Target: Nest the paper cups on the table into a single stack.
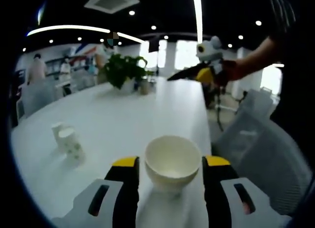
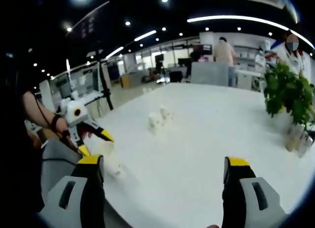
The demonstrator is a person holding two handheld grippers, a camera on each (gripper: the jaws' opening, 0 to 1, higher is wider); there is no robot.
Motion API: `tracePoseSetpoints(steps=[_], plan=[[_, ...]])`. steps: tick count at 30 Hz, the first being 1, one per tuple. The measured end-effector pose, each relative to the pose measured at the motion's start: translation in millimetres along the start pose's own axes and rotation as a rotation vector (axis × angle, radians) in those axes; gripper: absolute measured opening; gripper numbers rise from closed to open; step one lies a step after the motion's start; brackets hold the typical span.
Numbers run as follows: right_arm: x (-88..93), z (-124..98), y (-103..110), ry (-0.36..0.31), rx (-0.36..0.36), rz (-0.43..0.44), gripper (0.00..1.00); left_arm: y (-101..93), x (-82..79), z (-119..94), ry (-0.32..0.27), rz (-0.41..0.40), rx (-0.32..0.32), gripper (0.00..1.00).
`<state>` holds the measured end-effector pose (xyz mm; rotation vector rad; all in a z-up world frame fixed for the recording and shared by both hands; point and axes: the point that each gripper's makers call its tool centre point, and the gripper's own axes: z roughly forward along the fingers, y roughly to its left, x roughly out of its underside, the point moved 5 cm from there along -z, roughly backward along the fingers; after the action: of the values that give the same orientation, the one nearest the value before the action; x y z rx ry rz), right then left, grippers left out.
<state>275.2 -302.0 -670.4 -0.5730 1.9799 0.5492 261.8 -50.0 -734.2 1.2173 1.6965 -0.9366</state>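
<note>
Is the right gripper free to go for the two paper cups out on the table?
Probably yes. The right gripper is open and holds nothing, and bare white table lies between it and the two paper cups. The left gripper, holding a cup, stays off to the side.

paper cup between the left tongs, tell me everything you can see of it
The paper cup is plain white, with a rolled rim around a wide round mouth, and looks empty inside. It sits between the yellow-tipped jaws of the left tongs, mouth tipped toward the camera, above the near edge of the white table. Whether the jaws press its sides is unclear. In the right gripper view it is blurred.
</note>
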Motion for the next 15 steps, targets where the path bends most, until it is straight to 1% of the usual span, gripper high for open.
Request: tracePoseSetpoints(steps=[5,9,12,15], plan=[[0.3,2,0,0.001,-0.001,0.004,1.00,6.6,-1.5,-7,-0.011,0.004,-0.027,0.51],[-0.5,3,1,-0.002,-0.004,0.006,1.00,13.1,-0.8,-18,-0.017,-0.012,-0.049,0.52],[-0.9,5,2,-0.006,-0.006,0.008,1.00,12.8,2.4,-25,-0.019,-0.031,-0.040,0.52],[-0.8,6,3,-0.008,-0.006,0.010,1.00,10.4,6.1,-29,-0.009,-0.022,-0.036,0.53]])
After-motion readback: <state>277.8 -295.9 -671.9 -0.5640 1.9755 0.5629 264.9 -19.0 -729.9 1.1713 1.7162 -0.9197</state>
